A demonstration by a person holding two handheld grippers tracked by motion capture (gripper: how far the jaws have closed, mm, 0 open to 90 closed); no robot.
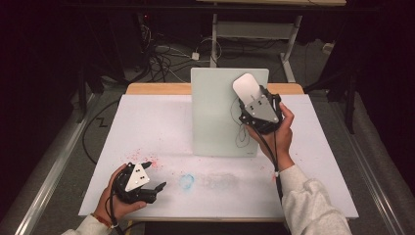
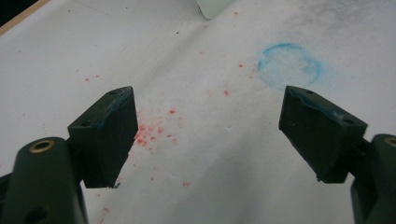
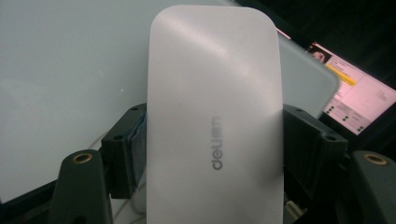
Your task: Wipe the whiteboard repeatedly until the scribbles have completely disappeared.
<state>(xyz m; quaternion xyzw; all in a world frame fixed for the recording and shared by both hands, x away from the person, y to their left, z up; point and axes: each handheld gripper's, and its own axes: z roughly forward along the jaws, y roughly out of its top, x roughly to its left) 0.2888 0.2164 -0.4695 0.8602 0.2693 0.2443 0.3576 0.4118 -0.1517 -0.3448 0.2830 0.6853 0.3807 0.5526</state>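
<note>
A white computer mouse (image 1: 244, 83) with a grey logo is held over the far right corner of a pale green mat (image 1: 215, 117). My right gripper (image 1: 250, 100) is shut on the mouse (image 3: 215, 116), its black pads pressing both long sides, and the mat (image 3: 60, 70) lies beneath. A thin dark cord (image 1: 239, 132) loops on the mat under this hand. My left gripper (image 1: 157, 190) rests at the near left of the white table cover (image 1: 147, 127). In the left gripper view, that gripper (image 2: 208, 135) is open, with only stained cover between the jaws.
A blue ring stain (image 1: 186, 181) and red specks (image 1: 147, 159) mark the cover near the left gripper; both show as the ring (image 2: 289, 65) and specks (image 2: 149, 133) up close. A lit screen (image 3: 355, 107) glows beyond the mat. Cables lie on the floor behind the table.
</note>
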